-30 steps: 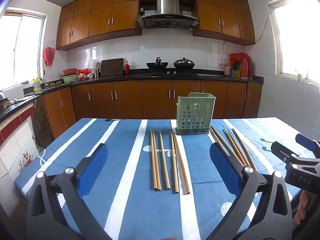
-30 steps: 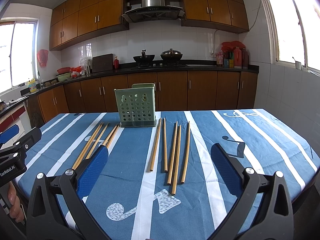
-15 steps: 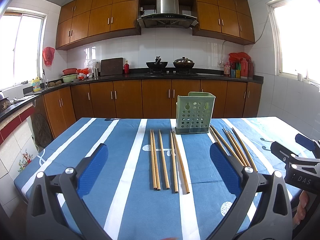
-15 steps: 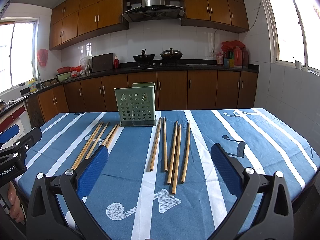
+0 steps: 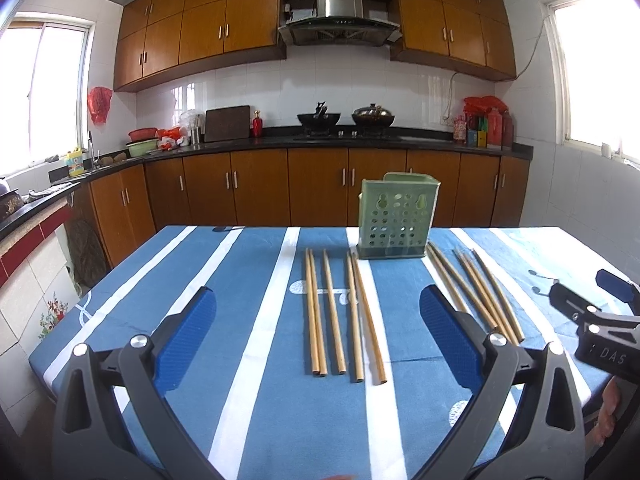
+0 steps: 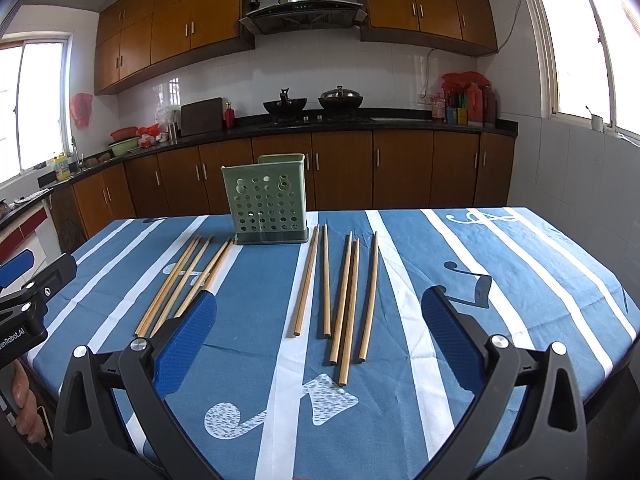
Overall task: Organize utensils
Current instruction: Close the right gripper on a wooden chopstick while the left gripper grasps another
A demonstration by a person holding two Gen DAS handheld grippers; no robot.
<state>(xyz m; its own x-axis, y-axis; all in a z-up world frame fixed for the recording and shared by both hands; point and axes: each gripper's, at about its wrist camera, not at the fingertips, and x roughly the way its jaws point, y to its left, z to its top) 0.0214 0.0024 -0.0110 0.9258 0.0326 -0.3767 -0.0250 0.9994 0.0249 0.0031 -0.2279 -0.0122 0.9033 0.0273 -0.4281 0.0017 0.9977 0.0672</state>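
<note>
Both grippers hover above the near edge of the table with jaws spread wide and nothing between them; the left gripper (image 5: 318, 320) shows its blue pads (image 5: 188, 332) well apart, and the right gripper (image 6: 318, 320) stands the same way, its own pads (image 6: 186, 334) wide of each other. Each tool also appears at the edge of the other's view; the right one (image 5: 592, 312) sits at the far right of the left camera, the left one (image 6: 32, 280) at the far left of the right camera, with a person's fingers (image 6: 24, 404) showing beneath it.

On the blue-and-white striped tablecloth (image 5: 200, 280) a green perforated holder (image 5: 396, 216) stands upright toward the far side; no utensil shows above its rim. Wooden chopsticks lie flat in two groups on either side of it; the left group (image 5: 340, 312) lies roughly parallel, running from beside the holder toward the camera; the right group (image 5: 476, 288) fans slightly, also reaching from beside the holder. From the right camera the right group (image 6: 340, 292) lies ahead between the fingers, and the left group (image 6: 188, 280) partly passes behind the left pad.
</note>
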